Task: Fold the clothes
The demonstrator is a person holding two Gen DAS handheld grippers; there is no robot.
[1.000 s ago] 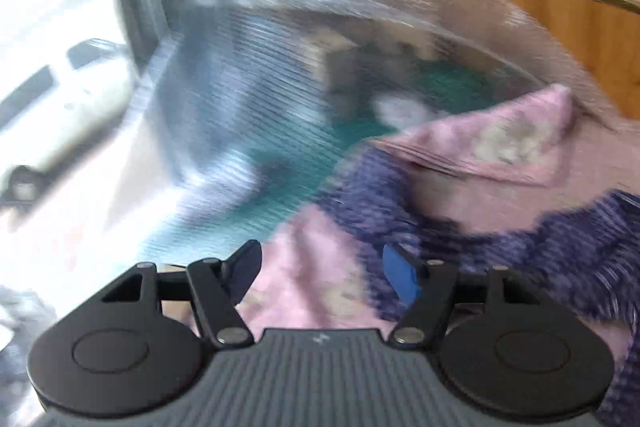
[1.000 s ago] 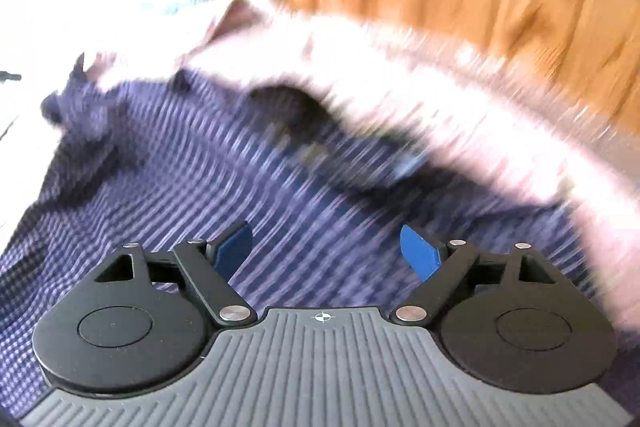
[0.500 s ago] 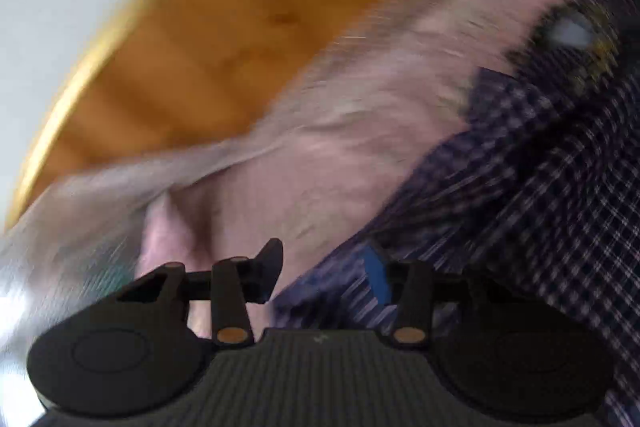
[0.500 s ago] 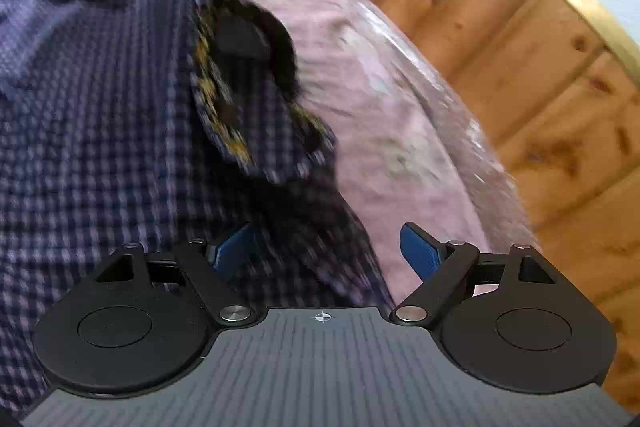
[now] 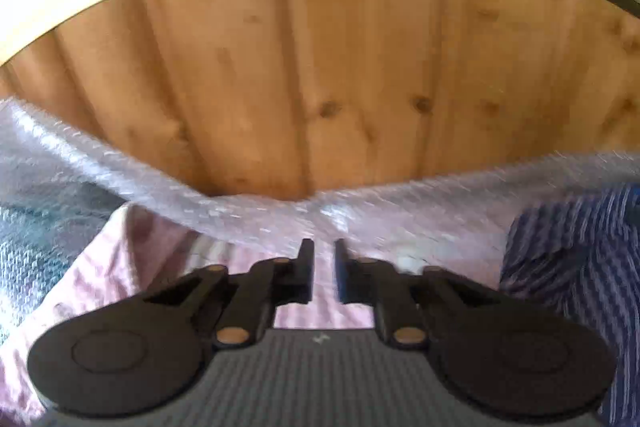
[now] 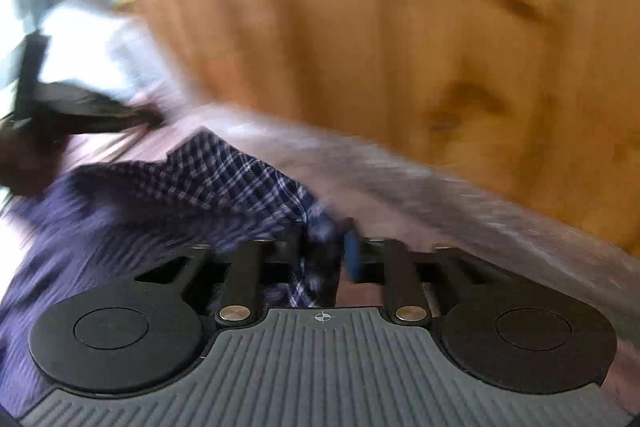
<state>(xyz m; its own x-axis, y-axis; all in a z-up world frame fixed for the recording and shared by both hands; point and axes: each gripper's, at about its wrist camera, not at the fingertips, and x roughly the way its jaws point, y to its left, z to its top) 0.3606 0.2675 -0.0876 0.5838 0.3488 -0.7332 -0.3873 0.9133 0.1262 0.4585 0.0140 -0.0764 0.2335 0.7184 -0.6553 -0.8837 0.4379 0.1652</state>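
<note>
Navy checked shirt lies rumpled on pink cloth; blurred.

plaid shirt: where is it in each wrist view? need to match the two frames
Left wrist: plaid shirt at the right edge, low, beside the pink sheet.
Right wrist: it fills the left and centre, low, and a fold of it runs between the jaws of the right gripper.
Shared landmark: the wood panel wall across the top of both views.

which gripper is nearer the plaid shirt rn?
Right. The right gripper is shut on the plaid shirt, fabric pinched between its fingers. The left gripper sits over the pink cloth, nearly closed, with the shirt off to its right.
</note>
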